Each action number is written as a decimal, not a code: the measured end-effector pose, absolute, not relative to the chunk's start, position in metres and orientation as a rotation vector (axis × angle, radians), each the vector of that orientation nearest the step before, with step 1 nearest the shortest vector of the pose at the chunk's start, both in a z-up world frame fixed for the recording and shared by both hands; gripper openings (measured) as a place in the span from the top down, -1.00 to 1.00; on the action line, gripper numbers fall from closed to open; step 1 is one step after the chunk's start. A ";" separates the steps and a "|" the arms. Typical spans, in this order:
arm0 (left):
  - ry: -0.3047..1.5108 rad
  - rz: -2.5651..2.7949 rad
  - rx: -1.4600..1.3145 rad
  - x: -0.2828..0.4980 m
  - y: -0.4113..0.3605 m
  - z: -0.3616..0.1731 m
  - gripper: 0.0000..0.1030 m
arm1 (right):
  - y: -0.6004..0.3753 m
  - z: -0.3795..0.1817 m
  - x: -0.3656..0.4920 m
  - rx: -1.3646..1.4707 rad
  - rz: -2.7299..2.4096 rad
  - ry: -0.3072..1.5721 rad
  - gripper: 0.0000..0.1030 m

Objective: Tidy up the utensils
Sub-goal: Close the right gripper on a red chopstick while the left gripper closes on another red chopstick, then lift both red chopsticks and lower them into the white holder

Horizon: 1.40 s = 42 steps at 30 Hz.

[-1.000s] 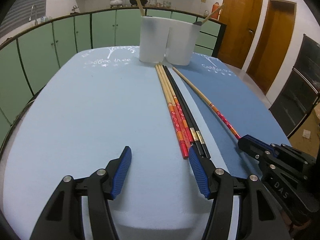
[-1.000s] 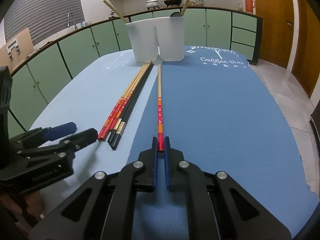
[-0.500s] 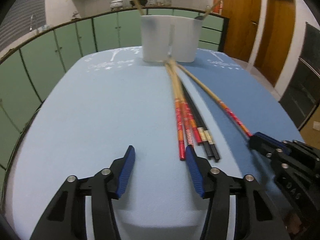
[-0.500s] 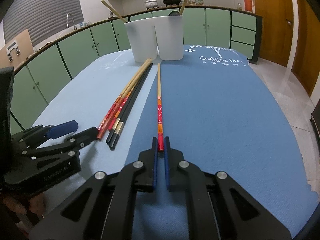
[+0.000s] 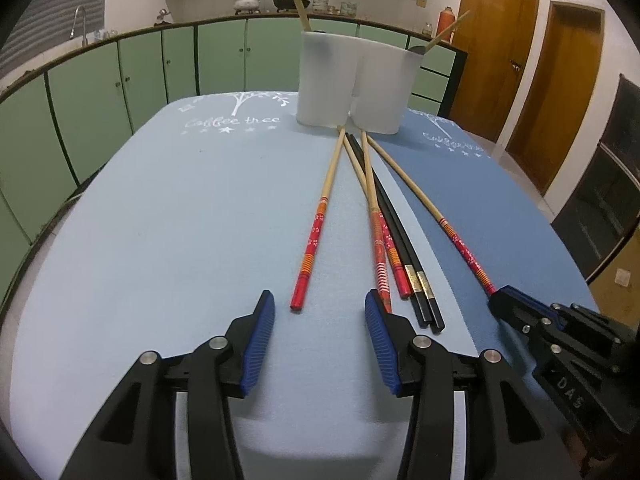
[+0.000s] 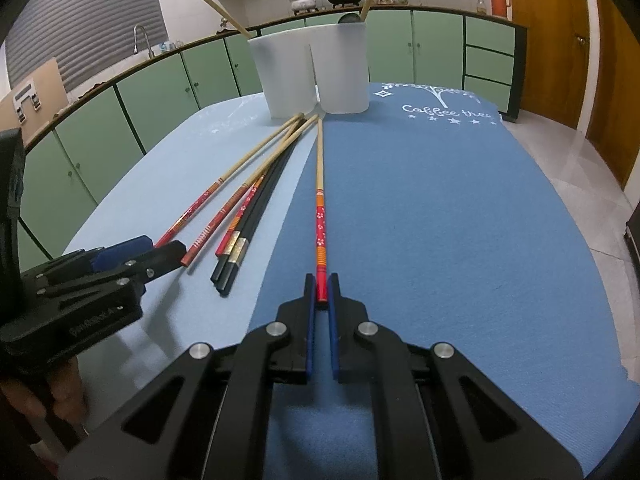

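Note:
Two joined white holder cups (image 5: 352, 84) (image 6: 308, 72) stand at the far end of the table, a wooden stick leaning in each. Chopsticks fan out toward me on the mats. One red-ended chopstick (image 5: 316, 236) lies apart on the left, its tip just ahead of my open left gripper (image 5: 319, 300) (image 6: 156, 246) and between its fingers, untouched. Two more red-ended chopsticks (image 5: 380, 248) and a black pair (image 5: 404, 248) lie beside the left gripper's right finger. My right gripper (image 6: 322, 280) (image 5: 516, 308) is shut on the red end of a single chopstick (image 6: 320, 220) (image 5: 452, 232), which lies along the dark mat.
A light blue mat (image 5: 180, 220) covers the left half of the table and a darker blue mat (image 6: 460, 220) the right. Green cabinets (image 5: 100, 88) curve round behind, and wooden doors (image 5: 500, 60) stand at the right. A hand (image 6: 60, 400) holds the left gripper.
One red-ended chopstick has swung left out of the bundle and now lies apart. The left gripper's jaws have narrowed and it has shifted slightly. The right gripper has kept still on its chopstick.

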<state>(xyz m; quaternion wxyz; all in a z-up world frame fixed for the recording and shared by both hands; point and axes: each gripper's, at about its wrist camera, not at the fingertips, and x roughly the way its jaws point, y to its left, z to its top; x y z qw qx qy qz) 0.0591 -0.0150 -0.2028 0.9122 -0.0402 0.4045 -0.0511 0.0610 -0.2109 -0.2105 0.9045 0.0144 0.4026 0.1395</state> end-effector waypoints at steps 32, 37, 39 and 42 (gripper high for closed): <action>0.791 -0.116 -0.054 0.062 -0.017 -0.193 0.90 | -0.216 -0.200 0.064 0.042 0.283 0.809 0.90; 0.747 -0.117 -0.024 0.057 -0.018 -0.169 0.90 | -0.222 -0.176 0.063 0.056 0.291 0.763 0.90; 0.719 -0.116 -0.021 0.054 -0.017 -0.156 0.90 | -0.225 -0.162 0.062 0.055 0.293 0.733 0.90; 0.672 -0.114 -0.011 0.052 -0.015 -0.134 0.90 | -0.229 -0.142 0.062 0.062 0.300 0.695 0.90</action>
